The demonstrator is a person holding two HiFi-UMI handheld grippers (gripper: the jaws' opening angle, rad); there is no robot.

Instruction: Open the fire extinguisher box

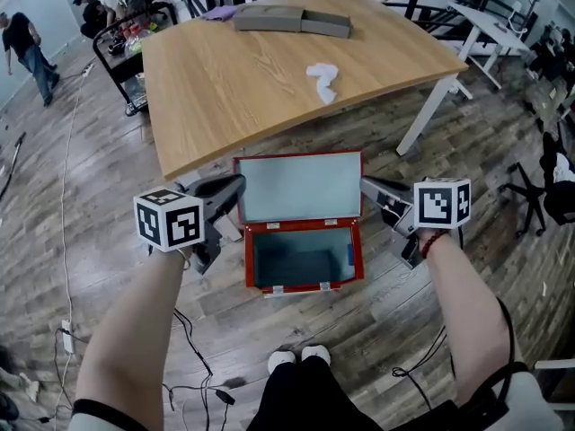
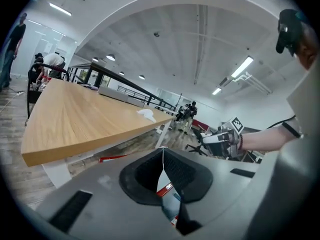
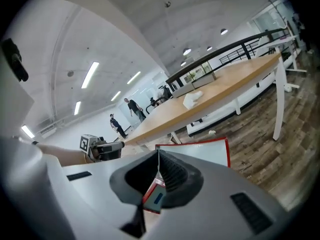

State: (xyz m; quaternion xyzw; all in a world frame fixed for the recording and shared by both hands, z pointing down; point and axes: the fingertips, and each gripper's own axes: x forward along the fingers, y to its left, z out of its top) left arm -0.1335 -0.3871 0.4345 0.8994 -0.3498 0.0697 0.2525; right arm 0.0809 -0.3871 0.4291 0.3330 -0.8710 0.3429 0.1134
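Head view: fire extinguisher box (image 1: 250,259) sat on floor (image 1: 90,178), at 6 o'clock from surface (image 1: 234,79). Lid (image 1: 299,187) stood raised, interior bare. Left tongs (image 1: 235,187) at lid's 9 o'clock, right tongs (image 1: 367,185) at 3 o'clock. Both pressed shut, gripping nothing. Opening step judged done; next called only for clean withdrawal.

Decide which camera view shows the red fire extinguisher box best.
The head view: the whole fire extinguisher box, its lid raised, seen from above. The right gripper view shows just the lid and a corner; the left gripper view only red slivers behind its jaws.
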